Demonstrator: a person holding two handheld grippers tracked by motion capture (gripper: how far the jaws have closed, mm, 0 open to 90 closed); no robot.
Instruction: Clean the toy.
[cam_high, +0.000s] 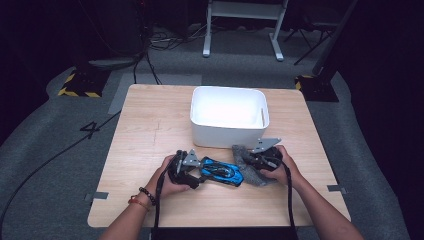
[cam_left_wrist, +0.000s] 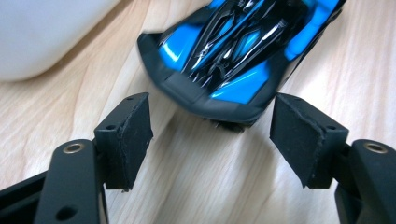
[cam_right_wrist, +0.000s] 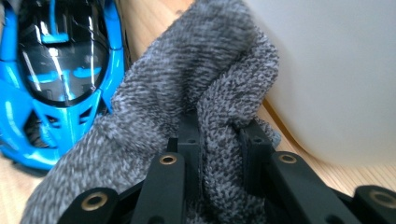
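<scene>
L gripper (cam_left_wrist: 212, 128): jaws apart, pads either side of the near end of the glossy blue-and-black plastic toy car (cam_left_wrist: 238, 56), not touching yet. Car lies on the light wooden table (cam_high: 150, 125), long axis running straight ahead of the L jaws, toward R hand. R gripper (cam_right_wrist: 219, 144) pinched on grey knitted cloth (cam_right_wrist: 187, 93), just beside the white plastic bin (cam_high: 229, 116). No readable writing or brand.

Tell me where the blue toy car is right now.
In the high view the blue toy car lies on the wooden table near its front edge, between the left tongs and the grey cloth, before the white bin.
</scene>
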